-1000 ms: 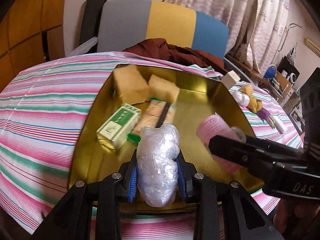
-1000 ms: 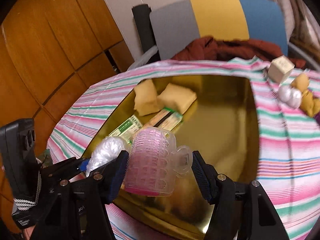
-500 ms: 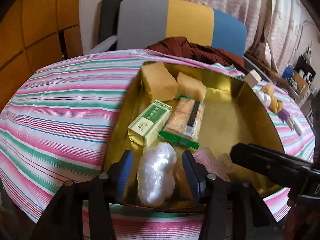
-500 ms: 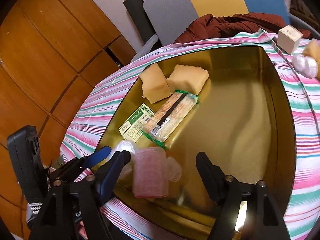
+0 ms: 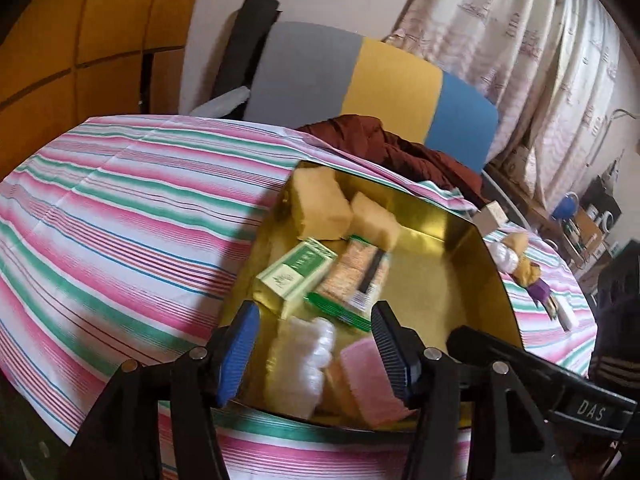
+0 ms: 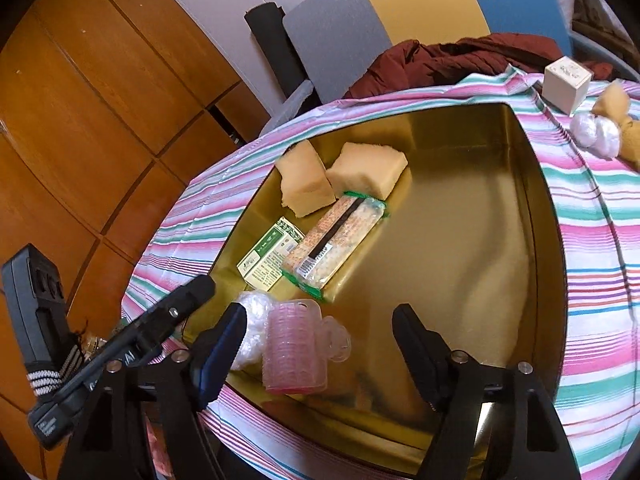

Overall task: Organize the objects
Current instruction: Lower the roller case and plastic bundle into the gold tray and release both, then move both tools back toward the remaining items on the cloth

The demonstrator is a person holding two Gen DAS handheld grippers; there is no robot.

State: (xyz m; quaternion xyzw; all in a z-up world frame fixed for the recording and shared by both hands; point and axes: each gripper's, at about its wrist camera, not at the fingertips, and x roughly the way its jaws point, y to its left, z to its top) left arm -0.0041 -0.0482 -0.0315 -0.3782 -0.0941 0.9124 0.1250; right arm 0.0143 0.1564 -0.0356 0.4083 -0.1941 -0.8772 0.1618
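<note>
A gold tray (image 6: 540, 208) (image 5: 472, 248) sits on the striped tablecloth. In it lie two yellow sponges (image 6: 340, 176) (image 5: 320, 204), a green box (image 6: 268, 254) (image 5: 296, 274), a cracker pack (image 6: 336, 236) (image 5: 356, 276), a bubble-wrap bundle (image 5: 300, 356) (image 6: 252, 320) and a pink plastic cup (image 6: 296, 352) (image 5: 370, 376) at the near edge. My left gripper (image 5: 316, 348) is open above the bundle and cup. My right gripper (image 6: 320, 344) is open above the cup. Neither holds anything.
On the cloth right of the tray lie a white cube box (image 6: 566, 82), a small bubble-wrap ball (image 6: 594, 134) and a yellow toy (image 5: 526, 270). A chair (image 5: 360, 76) with a maroon garment (image 6: 460, 60) stands behind the table. Wooden panels are on the left.
Both grippers opened and let go: the bubble-wrap bundle and the pink cup now lie in the tray's near edge. Both grippers pulled back and rose.
</note>
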